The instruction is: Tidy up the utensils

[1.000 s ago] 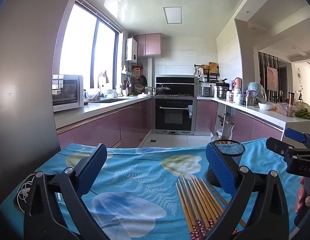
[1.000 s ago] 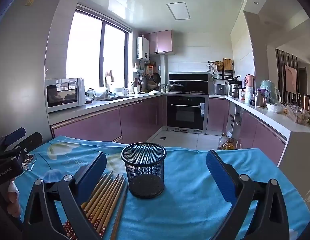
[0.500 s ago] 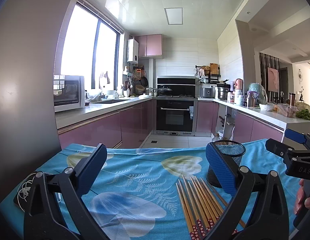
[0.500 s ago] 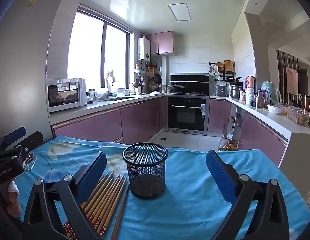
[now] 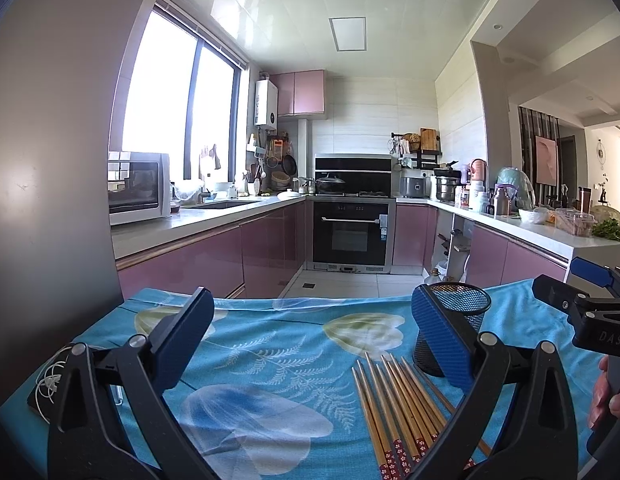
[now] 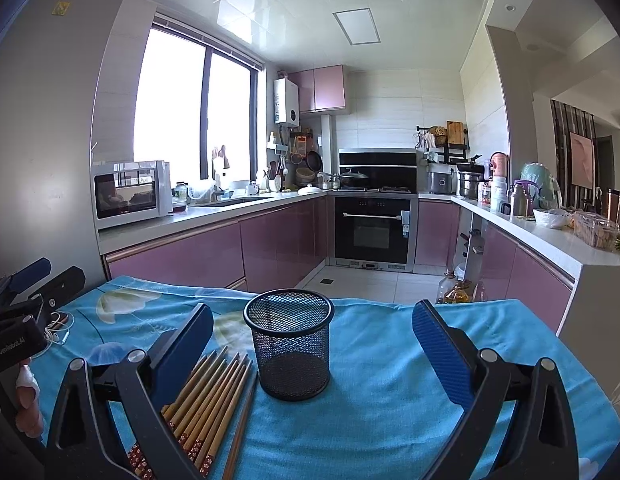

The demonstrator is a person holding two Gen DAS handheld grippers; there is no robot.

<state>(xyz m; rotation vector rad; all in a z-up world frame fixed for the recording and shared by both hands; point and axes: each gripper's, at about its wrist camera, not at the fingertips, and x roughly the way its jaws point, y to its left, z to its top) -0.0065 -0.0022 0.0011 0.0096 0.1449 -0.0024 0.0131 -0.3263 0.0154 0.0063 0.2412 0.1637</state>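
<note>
My left tool (image 5: 308, 340) hangs above the surface (image 5: 270, 344) with its blue-padded fingers (image 5: 182, 336) spread wide apart; nothing is held between them and neither pad touches anything. At the far left edge of the cloth-covered surface, a tangle of white earphone cable (image 5: 50, 376) lies just outside the left finger. Between the two fingers there is only the blue printed tablecloth (image 5: 246, 408). The bundle of chopsticks (image 5: 397, 404) lies flat on the cloth just inside the right finger, tips pointing away from me and patterned red ends toward me. The black mesh cup (image 5: 465, 312) stands upright behind that right finger, which partly hides it.

My right tool (image 6: 310, 344) is likewise fully spread, empty and clear of all contact. In the right wrist view, my left hand (image 6: 26, 400) grips the other tool's handle at the far left edge. The chopsticks (image 6: 214, 392) lie partly under the left finger (image 6: 182, 348) of the right tool and reach toward the cup; one darker stick lies slightly apart on the side nearest the cup. The mesh cup (image 6: 290, 344) stands upright between the fingers, left of centre, just beside the chopstick tips; whether they touch it cannot be determined. I see no utensil inside it. The cloth to the right of the cup is bare up to the right finger (image 6: 441, 356). Beyond the surface are pink kitchen cabinets (image 6: 270, 248) and a built-in oven (image 6: 371, 232).
</note>
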